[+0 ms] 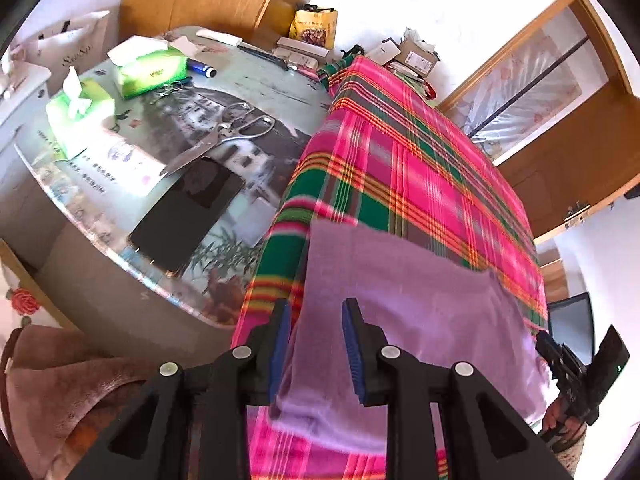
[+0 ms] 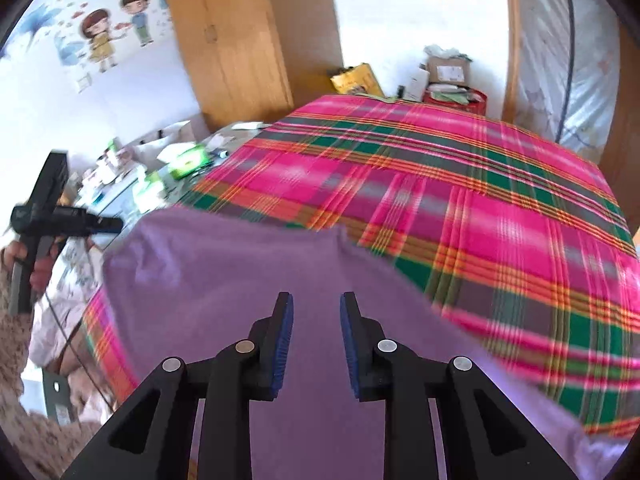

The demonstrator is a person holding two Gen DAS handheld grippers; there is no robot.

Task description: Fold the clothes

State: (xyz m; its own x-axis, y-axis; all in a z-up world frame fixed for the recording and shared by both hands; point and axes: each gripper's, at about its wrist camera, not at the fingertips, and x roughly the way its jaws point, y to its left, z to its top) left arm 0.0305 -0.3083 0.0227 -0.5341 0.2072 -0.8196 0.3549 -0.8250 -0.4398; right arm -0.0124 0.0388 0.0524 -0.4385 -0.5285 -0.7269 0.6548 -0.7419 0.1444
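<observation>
1. Hanging over the near edge of the bed, the left gripper point(image 1: 316, 344) has its blue-padded fingers apart, with the left edge of a purple garment point(image 1: 408, 304) lying below and between them; no pad presses on the cloth.
2. Over the same garment point(image 2: 240, 280), the right gripper point(image 2: 316, 340) also stands with its fingers parted and nothing clamped between them.
3. Lying flat on the near part of a pink, green and orange plaid bedspread point(image 2: 500, 208), the purple garment has its far edge folded straight across; motion blur hides finer creases.
4. At the right edge of the left wrist view, a hand point(image 1: 554, 414) holds the other gripper's handle, just beside the garment's right end.
5. Left of the bed stands a table point(image 1: 100, 248) carrying a dark phone point(image 1: 188, 212), steel scissors point(image 1: 224, 136) and two green tissue packs point(image 1: 152, 68).
6. Farther off, a yellow bag point(image 1: 314, 26) and cardboard boxes point(image 1: 416, 54) sit past the far end of the bed, against the white wall.
</observation>
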